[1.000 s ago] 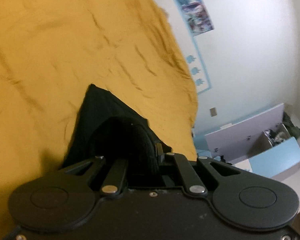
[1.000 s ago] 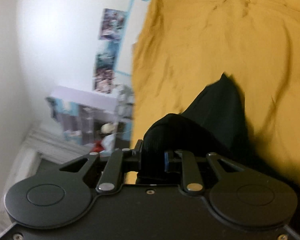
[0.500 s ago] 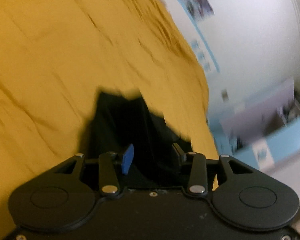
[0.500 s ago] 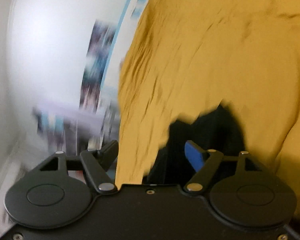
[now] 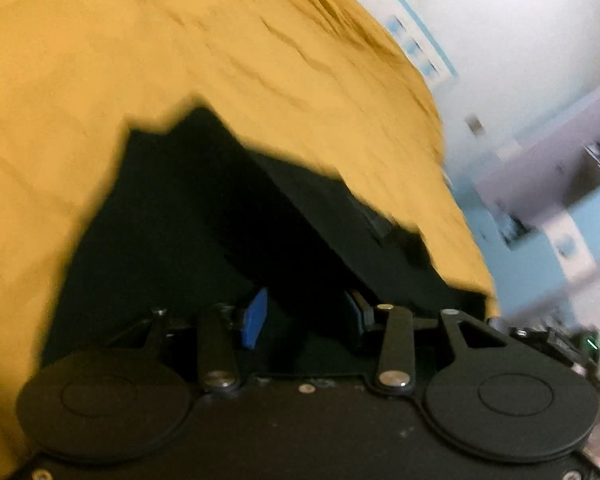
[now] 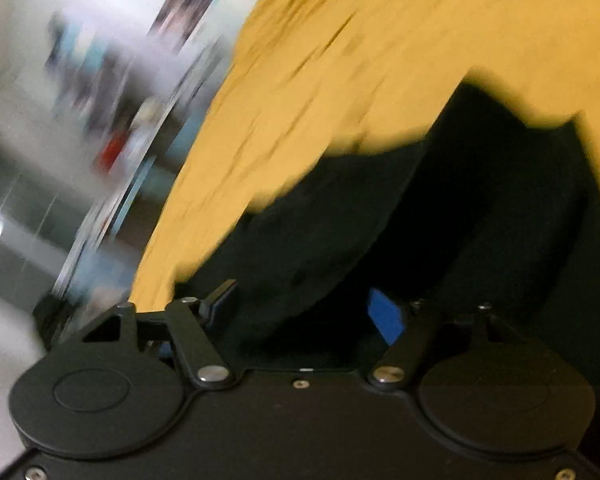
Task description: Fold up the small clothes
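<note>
- A second ago both grippers were clenched on bunched black cloth held up off the bed; since then both have let go, and the garment (image 5: 188,216) lies spread on the sheet (image 5: 180,40), filling far more of each view than it did.
- The sheet, mustard yellow and creased, takes up most of both views. In the left view it runs to the bed edge at the right; in the right view (image 6: 340,80) it runs to the bed edge at the left.
- The garment is black and lies flat on the sheet near the bed edge, straight ahead of both grippers. In the left view a layer is folded across it, its edge running diagonally down to the right. In the right view the garment (image 6: 500,200) shows a matching diagonal fold edge. What kind of garment it is cannot be told.
- The wall (image 5: 520,40) beyond the bed is pale, with blurred pictures and a light blue strip.
- A pale blue and lilac cabinet (image 5: 560,184) stands by the wall, blurred by motion.
- The left gripper (image 5: 306,314) is released: its blue-padded fingers (image 5: 254,318) stand apart over the garment with nothing between them.
- The right gripper (image 6: 304,308) is also released, its fingers (image 6: 386,316) spread wide above the garment's near edge and holding nothing.
</note>
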### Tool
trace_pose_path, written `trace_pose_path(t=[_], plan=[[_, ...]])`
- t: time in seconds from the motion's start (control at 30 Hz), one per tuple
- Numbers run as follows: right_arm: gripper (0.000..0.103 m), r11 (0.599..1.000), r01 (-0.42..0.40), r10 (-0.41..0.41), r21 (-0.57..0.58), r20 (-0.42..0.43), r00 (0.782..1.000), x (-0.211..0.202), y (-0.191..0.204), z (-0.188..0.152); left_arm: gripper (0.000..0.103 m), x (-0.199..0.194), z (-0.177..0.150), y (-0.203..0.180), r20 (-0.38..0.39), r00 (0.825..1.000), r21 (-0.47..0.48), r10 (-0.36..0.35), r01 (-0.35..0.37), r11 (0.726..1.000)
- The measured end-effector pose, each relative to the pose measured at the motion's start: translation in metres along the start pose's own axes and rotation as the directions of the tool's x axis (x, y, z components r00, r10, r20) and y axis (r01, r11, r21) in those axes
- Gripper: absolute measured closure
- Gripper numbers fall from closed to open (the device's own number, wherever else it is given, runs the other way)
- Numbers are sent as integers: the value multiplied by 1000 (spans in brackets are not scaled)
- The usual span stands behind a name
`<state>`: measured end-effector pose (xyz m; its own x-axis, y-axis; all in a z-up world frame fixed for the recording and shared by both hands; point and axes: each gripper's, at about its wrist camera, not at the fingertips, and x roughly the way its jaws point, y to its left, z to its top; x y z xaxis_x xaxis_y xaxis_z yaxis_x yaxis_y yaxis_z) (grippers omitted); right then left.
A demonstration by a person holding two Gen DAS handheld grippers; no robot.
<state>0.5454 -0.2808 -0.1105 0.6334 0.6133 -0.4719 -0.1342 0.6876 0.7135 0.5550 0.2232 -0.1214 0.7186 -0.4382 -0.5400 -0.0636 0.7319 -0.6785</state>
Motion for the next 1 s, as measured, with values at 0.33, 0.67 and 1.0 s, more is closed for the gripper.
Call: trace_pose_path(t=[0.33,0.67,1.0], plan=[[32,889,348,-271,-298,268,924,-58,-14,30,61,-45,32,24,222,969,63,112,-129,990],[33,756,417,-355,-505,220,909,-32,-23,30,60,-17,25,29,159,971,172,180,-207,963],[88,747,398,-344,-533,203,917,-8,-11,28,90,-7,14,12,236,945,319,226,-295,901]])
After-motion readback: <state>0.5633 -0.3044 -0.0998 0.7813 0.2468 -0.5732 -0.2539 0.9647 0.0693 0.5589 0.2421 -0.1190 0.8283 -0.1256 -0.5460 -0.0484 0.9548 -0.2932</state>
